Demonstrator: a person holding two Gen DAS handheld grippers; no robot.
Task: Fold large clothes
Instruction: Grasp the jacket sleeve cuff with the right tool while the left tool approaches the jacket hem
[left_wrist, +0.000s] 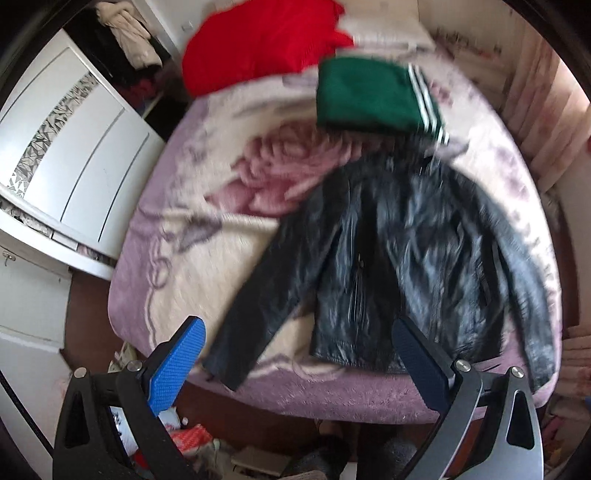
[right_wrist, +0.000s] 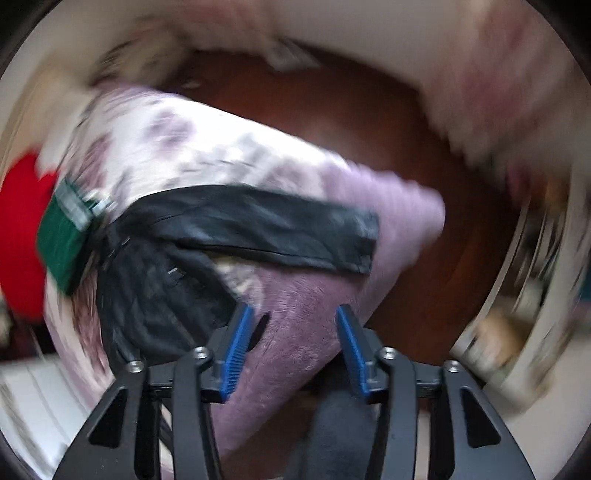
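Right hand-held gripper (right_wrist: 295, 343) gapes beside black jacket (right_wrist: 258, 225).

A bed (left_wrist: 207, 258) wears a lilac blanket (left_wrist: 177, 236) printed with a big pink rose. A white wardrobe (left_wrist: 85, 166) stands just left of the bed. Brown floor (right_wrist: 369, 122) shows beyond the bed's corner, with blurred clutter (left_wrist: 195, 439) below the bed's near edge.
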